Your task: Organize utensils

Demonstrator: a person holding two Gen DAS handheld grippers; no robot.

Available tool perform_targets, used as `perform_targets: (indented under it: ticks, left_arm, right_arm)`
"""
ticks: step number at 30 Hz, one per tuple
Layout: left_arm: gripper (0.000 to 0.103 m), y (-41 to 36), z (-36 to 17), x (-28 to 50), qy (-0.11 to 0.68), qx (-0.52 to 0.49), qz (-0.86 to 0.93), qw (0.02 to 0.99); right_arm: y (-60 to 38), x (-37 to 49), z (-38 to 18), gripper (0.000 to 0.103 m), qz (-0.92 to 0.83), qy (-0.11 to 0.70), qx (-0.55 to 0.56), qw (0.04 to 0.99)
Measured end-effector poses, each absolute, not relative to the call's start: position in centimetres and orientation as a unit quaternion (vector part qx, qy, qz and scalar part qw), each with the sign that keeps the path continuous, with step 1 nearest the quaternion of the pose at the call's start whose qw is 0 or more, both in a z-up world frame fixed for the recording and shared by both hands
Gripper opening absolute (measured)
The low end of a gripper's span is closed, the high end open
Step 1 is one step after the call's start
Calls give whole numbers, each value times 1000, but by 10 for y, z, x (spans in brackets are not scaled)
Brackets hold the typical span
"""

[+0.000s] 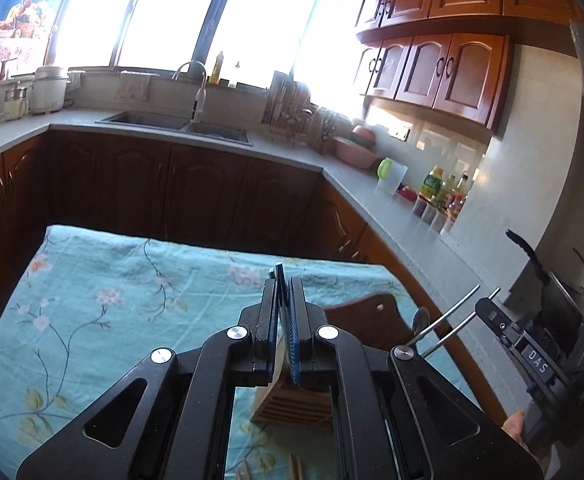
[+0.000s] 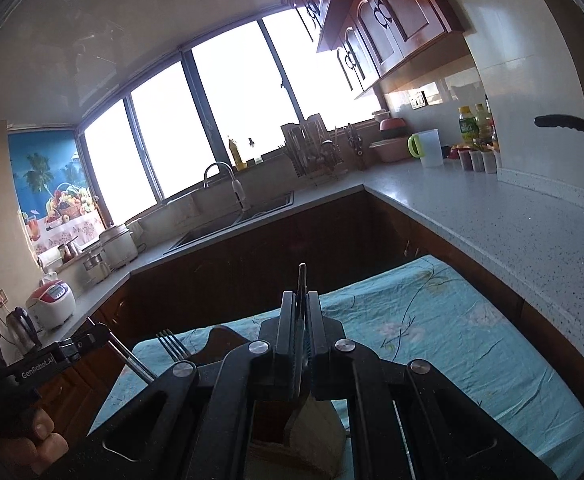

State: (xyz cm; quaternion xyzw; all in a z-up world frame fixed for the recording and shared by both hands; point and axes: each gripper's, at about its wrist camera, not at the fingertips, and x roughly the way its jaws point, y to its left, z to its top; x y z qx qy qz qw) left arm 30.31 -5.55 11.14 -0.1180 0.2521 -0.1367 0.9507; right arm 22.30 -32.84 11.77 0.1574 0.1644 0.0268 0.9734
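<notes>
The fork [image 2: 172, 345] is pinched by its handle in the left gripper [image 1: 283, 280], and only the right wrist view shows its tines, four of them, raised above the turquoise flowered tablecloth [image 1: 92, 300]; in the left gripper's own view just a thin dark sliver of handle sticks out past the closed pads. The right gripper [image 2: 300, 294] is clamped the same way on a slim dark utensil handle [image 2: 302, 276], and what kind of utensil it is cannot be read from its own camera. The left wrist view adds little: two thin metal rods [image 1: 451, 320] and a small rounded metal end (a spoon bowl, possibly) reach out from the right gripper's side, too small and backlit to name. Under both grippers stands one slotted wooden utensil holder [image 1: 292, 408], mostly hidden by the gripper bodies, and behind it a dark wooden board [image 1: 371, 320] with a hole in its handle lies on the cloth, half covered. At the bottom edge of the left view two wooden sticks [image 1: 295, 466] (chopsticks, by the look) are cut off by the frame. Beyond the table run a grey countertop [image 2: 491, 216], one sink [image 1: 172, 122] with a curved faucet [image 1: 196, 80], and blown-out windows.
</notes>
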Motion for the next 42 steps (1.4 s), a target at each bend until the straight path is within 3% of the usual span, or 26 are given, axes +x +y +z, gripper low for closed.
perform_targets:
  ticks: [15, 18, 19, 21, 22, 24, 29, 30, 33, 42]
  left_arm:
    - [6, -61, 110, 307, 266, -102, -137, 949]
    - [14, -59, 112, 307, 272, -109, -145, 945]
    - [18, -58, 113, 305, 270, -110, -143, 946]
    - [35, -54, 116, 299, 265, -117, -140, 947]
    - [36, -52, 118, 295, 261, -121, -137, 948]
    - [37, -49, 121, 290, 260, -127, -137, 947]
    - [58, -37, 127, 268, 249, -138, -131, 949]
    - [66, -35, 127, 263, 248, -140, -128, 950]
    - [77, -27, 125, 247, 247, -145, -120, 950]
    - [81, -4, 99, 198, 267, -148, -98, 947]
  right_arm:
    - [-333, 232, 112, 6, 33, 201, 168, 965]
    - [-335, 232, 112, 14, 32, 204, 174, 963]
    - [-337, 231, 112, 23, 31, 204, 179, 962]
    - [-342, 227, 113, 43, 31, 197, 189, 961]
    - [-345, 224, 115, 53, 32, 192, 195, 961]
    - [-349, 217, 119, 54, 30, 182, 201, 962]
    - [-355, 198, 127, 86, 33, 160, 210, 964]
    - [-356, 193, 128, 88, 34, 157, 210, 964]
    - [-354, 179, 128, 94, 39, 152, 208, 965]
    - [-338, 139, 120, 96, 60, 158, 189, 967]
